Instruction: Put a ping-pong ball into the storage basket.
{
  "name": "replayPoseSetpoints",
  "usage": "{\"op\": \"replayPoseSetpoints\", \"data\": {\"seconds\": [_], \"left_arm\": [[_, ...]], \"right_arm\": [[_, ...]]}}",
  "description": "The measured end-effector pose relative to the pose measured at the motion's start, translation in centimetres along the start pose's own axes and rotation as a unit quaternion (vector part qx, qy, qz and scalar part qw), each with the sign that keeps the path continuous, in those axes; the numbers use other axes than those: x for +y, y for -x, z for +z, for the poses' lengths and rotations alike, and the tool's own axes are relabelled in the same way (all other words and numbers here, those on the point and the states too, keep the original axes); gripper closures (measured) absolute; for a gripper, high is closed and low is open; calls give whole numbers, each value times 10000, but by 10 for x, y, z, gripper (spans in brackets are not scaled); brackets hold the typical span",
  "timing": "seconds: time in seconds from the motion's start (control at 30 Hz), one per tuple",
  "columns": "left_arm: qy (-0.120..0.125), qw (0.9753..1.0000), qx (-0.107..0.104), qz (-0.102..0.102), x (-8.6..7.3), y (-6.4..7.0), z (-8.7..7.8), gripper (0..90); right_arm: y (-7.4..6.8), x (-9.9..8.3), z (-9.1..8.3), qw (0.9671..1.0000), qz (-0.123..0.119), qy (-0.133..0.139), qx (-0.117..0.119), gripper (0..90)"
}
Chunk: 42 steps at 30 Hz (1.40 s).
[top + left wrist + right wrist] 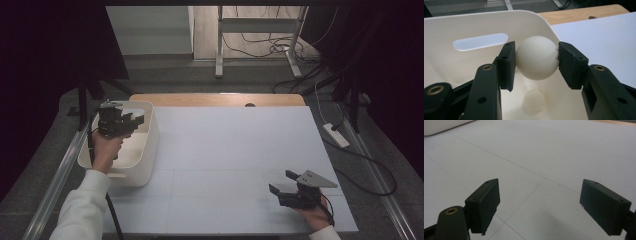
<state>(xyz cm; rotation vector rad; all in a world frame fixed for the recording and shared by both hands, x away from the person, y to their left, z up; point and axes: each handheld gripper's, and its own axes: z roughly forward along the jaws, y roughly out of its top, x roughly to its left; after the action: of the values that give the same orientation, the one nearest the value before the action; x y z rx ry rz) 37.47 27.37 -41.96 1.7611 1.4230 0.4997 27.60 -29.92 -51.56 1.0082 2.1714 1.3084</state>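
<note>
Round ball [537, 58] between left fingers [506, 65]

Two handheld black grippers: the left gripper [134, 121] and right gripper [280, 183] share blocky rectangular jaws on arms with brass-ringed screw holes. A grey three-cornered plate [315, 179] tops the right one; a black cable [113, 215] trails beside white sleeves [82, 210].

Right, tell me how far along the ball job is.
Done: one ball already lies on the bin floor. In hand: the left gripper is shut on a second ball, held above the bin's inside. Left: open the jaws and drop it. The right gripper is open over the bare table.
</note>
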Motion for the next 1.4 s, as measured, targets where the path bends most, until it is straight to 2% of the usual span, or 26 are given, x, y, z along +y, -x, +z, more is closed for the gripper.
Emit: {"op": "replayPoseSetpoints", "data": {"seconds": [0.57,0.6,0.67,0.7,0.8,0.97,1.23,1.33,1.4], "left_arm": [[58,10000,52,49,1,3,-2,501],[95,9999,100,32,2,3,-3,481],[151,9997,177,-9,3,4,-3,384],[207,9996,183,-73,4,5,-5,303],[289,9993,195,-108,5,6,-7,235],[374,9993,19,-95,5,9,-12,179],[535,9984,-165,3,5,16,-22,164],[557,9976,-415,69,6,20,-26,159],[570,9973,-453,85,6,22,-27,159]], "right_arm": [[0,0,0,10000,2,2,-3,164],[0,0,0,10000,-2,2,-1,164],[0,0,0,10000,-2,1,-1,164],[0,0,0,10000,-1,-2,-2,164],[0,0,0,10000,-4,-1,-1,164],[0,0,0,10000,-5,-2,-2,165],[0,0,0,10000,3,17,17,165],[0,0,0,10000,-6,8,13,164],[0,0,0,10000,1,18,23,164]]}}
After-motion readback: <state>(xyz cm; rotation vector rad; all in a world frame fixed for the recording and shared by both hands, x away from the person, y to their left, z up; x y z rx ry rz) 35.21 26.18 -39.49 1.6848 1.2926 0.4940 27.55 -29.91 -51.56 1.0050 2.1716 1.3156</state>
